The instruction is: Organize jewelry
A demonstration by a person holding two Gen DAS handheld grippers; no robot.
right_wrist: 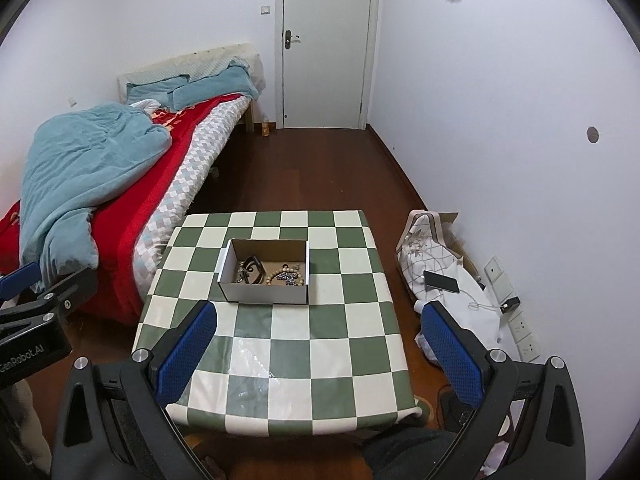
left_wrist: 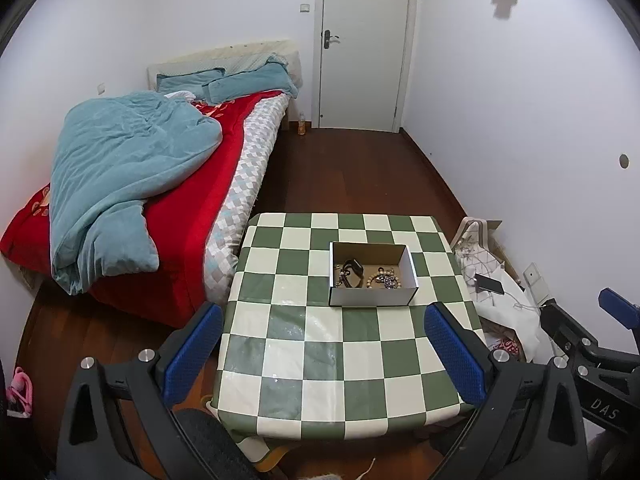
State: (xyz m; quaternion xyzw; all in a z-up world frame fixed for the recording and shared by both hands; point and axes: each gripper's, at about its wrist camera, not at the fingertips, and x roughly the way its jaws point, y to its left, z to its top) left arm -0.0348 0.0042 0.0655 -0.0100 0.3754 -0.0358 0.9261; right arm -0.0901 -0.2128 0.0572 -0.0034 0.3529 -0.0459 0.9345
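Jewelry (left_wrist: pixel 370 276) is lying heaped inside an open cardboard box (left_wrist: pixel 372 298) that is sitting on the far half of the table (left_wrist: pixel 304 360), whose cloth is showing a green and white check. Among the pieces, a dark curved item is resting toward the box's left side and a string of pale beads (right_wrist: pixel 282 274) is curling toward its right, with darker bits tangled beside it; finer detail is too small to tell. Going left to right across the room, a bed (left_wrist: pixel 160 184) with a red cover and a rumpled blue quilt is running along the left wall, a white door (left_wrist: pixel 362 44) is standing shut at the far end, and a pile of white bags with a dark phone (right_wrist: pixel 441 281) on top is lying on the floor right of the table. The left gripper (left_wrist: pixel 322 356) is hovering over the table's near edge, its jaws standing wide apart and gripping nothing. The right gripper (right_wrist: pixel 320 354) is hovering likewise at the near edge, its jaws spread wide and bare, well short of the box.
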